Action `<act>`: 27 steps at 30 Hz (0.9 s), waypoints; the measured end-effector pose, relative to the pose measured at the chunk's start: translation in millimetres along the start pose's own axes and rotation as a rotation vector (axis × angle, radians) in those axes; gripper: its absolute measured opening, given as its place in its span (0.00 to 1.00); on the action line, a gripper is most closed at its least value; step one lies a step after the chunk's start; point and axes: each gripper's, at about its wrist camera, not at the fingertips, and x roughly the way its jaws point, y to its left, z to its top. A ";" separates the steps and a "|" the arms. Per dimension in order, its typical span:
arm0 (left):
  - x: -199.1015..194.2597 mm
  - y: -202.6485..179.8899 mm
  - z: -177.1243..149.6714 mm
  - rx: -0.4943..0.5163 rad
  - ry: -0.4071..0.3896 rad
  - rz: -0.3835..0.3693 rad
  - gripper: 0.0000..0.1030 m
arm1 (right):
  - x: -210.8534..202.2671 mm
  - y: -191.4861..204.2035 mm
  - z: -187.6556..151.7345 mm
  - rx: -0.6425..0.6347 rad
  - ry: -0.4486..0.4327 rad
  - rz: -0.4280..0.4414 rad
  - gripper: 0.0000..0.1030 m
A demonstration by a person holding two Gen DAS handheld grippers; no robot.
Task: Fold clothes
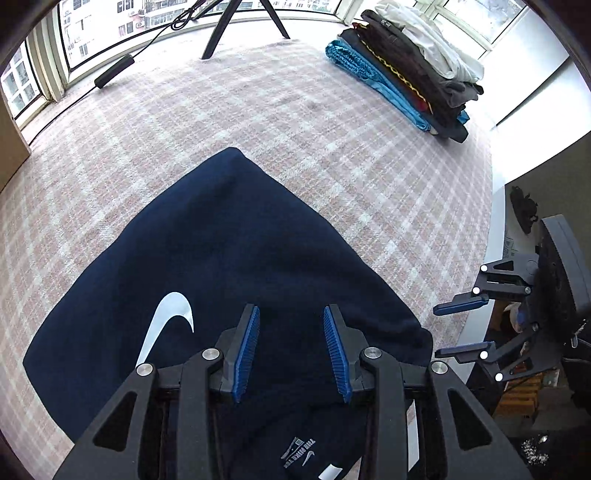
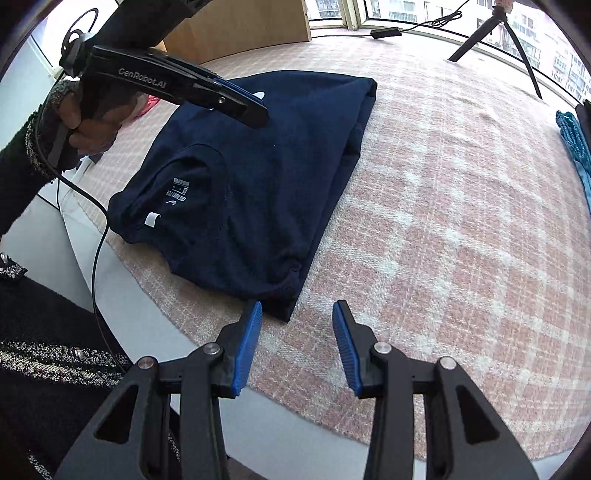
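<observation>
Right gripper (image 2: 297,347): jaws partly apart, nothing btwn them, hovering at the near hem corner of the navy T-shirt (image 2: 258,177). Left gripper (image 1: 291,350): also part open, empty, over the collar end. Shirt lies folded into a narrow strip on the checked surface (image 2: 443,221), collar toward the person. Judging by look: light, soft, floppy knit w/ stacked layers that'll slide, so pinch all layers at the corners, both sides together. Far right: pile of clothes (image 1: 406,74).

One navy shirt (image 2: 258,177); one stack of folded clothes (image 1: 410,70); two tools: left (image 1: 291,350), right (image 2: 297,347); one tripod (image 1: 243,26).
</observation>
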 end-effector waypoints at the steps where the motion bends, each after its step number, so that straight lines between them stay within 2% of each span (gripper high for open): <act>1: 3.8 0.1 -0.4 0.001 0.013 0.007 0.34 | 2.8 -0.4 2.2 -0.017 0.004 0.015 0.28; 4: 13.1 -0.7 -0.6 0.007 0.043 0.018 0.38 | 11.3 -1.4 8.8 -0.066 0.014 0.037 0.28; 9: 16.8 -3.9 -4.0 0.026 0.050 0.022 0.44 | 12.2 -3.6 15.9 -0.101 -0.006 0.057 0.28; 12: 17.6 -5.1 -6.3 0.031 0.051 0.020 0.47 | 9.9 -4.2 19.3 -0.108 -0.006 0.085 0.10; 17: 14.4 -8.0 -12.6 0.056 0.037 0.028 0.49 | 5.3 -8.3 11.4 -0.113 0.045 0.137 0.07; 19: 11.0 -9.5 -17.7 0.071 0.026 0.039 0.49 | -0.3 -13.8 4.3 -0.087 0.073 0.109 0.07; 21: -2.4 -6.8 -32.7 0.052 0.000 0.027 0.49 | -6.5 -24.8 3.7 -0.034 0.126 0.151 0.07; 22: -10.9 -5.6 -42.9 0.042 -0.014 0.013 0.49 | -13.2 -27.7 6.8 -0.015 0.125 0.167 0.07; 24: -26.1 -7.9 -75.1 0.040 -0.037 0.006 0.49 | -30.5 -23.7 22.5 -0.012 0.042 0.175 0.07; 26: -41.2 -10.6 -108.2 0.039 -0.060 0.001 0.49 | -35.4 -16.4 48.1 0.004 -0.034 0.214 0.12; 27: -44.3 -10.6 -125.2 0.028 -0.061 0.002 0.49 | -34.2 -10.7 60.8 0.012 -0.067 0.223 0.20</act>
